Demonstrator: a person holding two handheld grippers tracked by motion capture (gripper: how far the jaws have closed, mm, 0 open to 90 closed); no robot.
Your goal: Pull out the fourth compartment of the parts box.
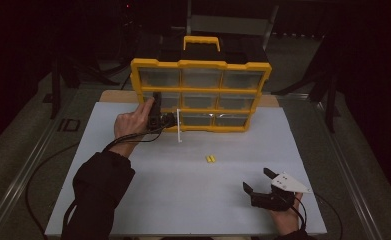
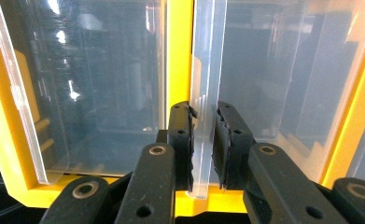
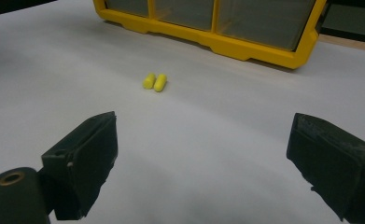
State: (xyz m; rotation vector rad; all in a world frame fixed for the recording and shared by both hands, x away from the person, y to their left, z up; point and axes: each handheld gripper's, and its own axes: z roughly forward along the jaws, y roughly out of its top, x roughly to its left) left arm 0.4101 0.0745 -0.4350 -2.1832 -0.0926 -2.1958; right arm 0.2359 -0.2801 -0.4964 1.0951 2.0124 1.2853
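Two jaws of my left gripper [image 2: 203, 140] pinch the edge of a clear door [image 2: 207, 93], which stands swung out from the organizer [image 1: 201, 64]. In the high view the left gripper [image 1: 164, 120] sits at the organizer's lower left cell and the door [image 1: 179, 125] juts toward me, edge-on, at about six o'clock from its hinge. So opening looks done or close to it, as far as I can judge; the cell behind seems empty through the plastic.

My right gripper [image 3: 203, 163] hangs with jaws wide, nothing between them, low over the white table [image 1: 148, 200]. Two earplugs [image 3: 154, 82] lie touching at its twelve o'clock, well apart from the jaws, short of the organizer. In the high view the right gripper [image 1: 257, 181] rests at the table's five o'clock, the earplugs [image 1: 210, 159] near the middle.

Left to do, I'd say: pick them up and put them in the opened cell.
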